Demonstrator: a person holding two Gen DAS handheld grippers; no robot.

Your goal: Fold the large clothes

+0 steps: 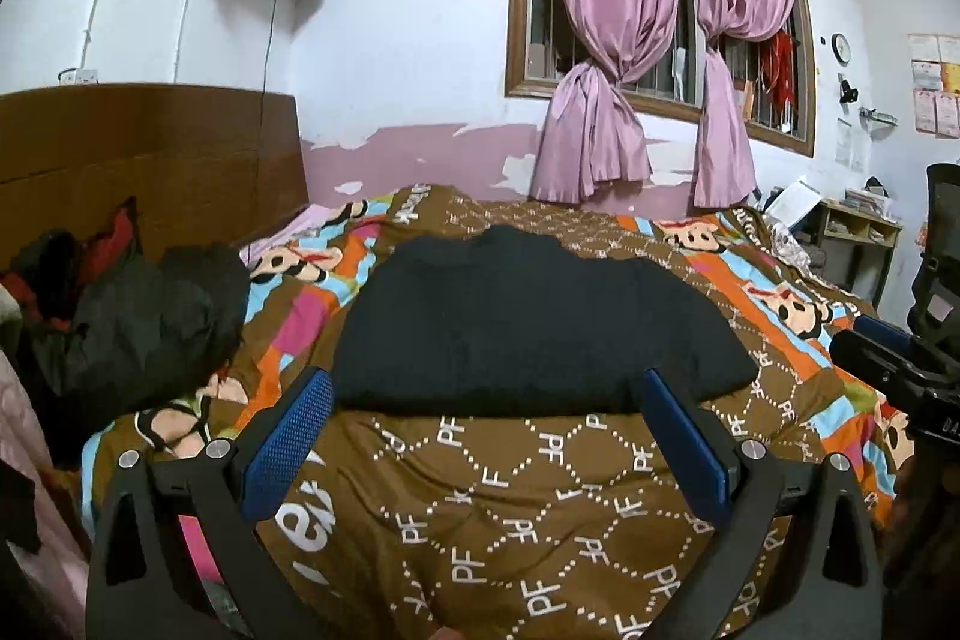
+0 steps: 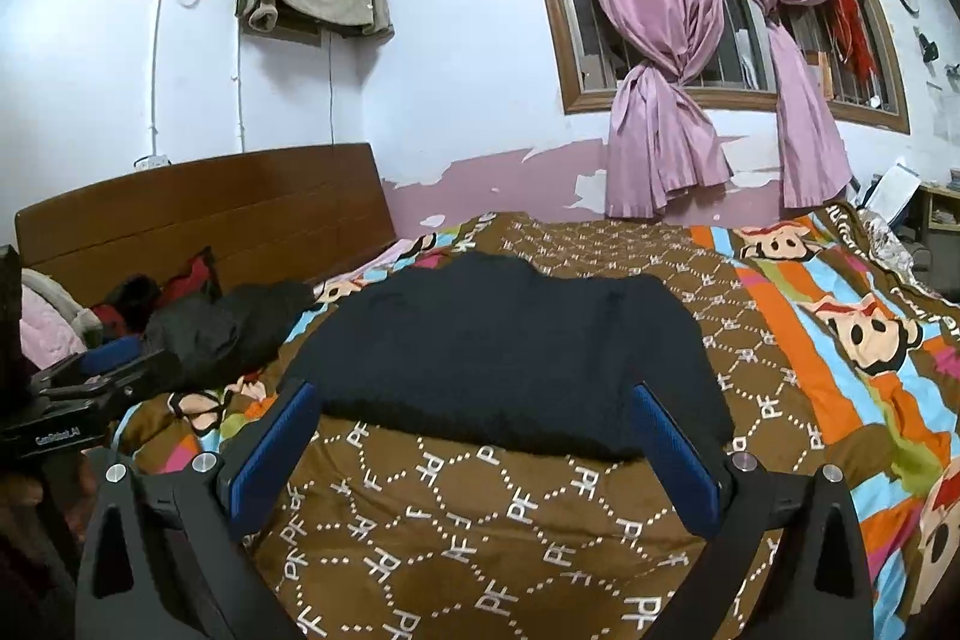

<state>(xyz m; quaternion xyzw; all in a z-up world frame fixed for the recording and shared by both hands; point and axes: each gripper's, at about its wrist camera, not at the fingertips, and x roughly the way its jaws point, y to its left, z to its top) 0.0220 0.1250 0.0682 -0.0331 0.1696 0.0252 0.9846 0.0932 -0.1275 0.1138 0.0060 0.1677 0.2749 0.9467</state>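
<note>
A black knit garment (image 1: 528,322) lies folded into a flat rectangle on the patterned bedspread (image 1: 480,508), and it shows in the right wrist view too as the black garment (image 2: 504,364). My left gripper (image 1: 489,388) hovers open just short of its near edge, blue pads wide apart, nothing between them. My right gripper (image 2: 477,400) is open as well, its fingers framing the garment's near edge without touching it. The right gripper's body (image 1: 900,376) shows at the right edge of the left wrist view. The left gripper's body (image 2: 90,388) shows at the left of the right wrist view.
A heap of dark and red clothes (image 1: 120,316) sits at the left by the wooden headboard (image 1: 150,148). Pink curtains (image 1: 648,40) hang over a barred window behind the bed. A small shelf (image 1: 858,226) and a black chair (image 1: 936,250) stand at the right.
</note>
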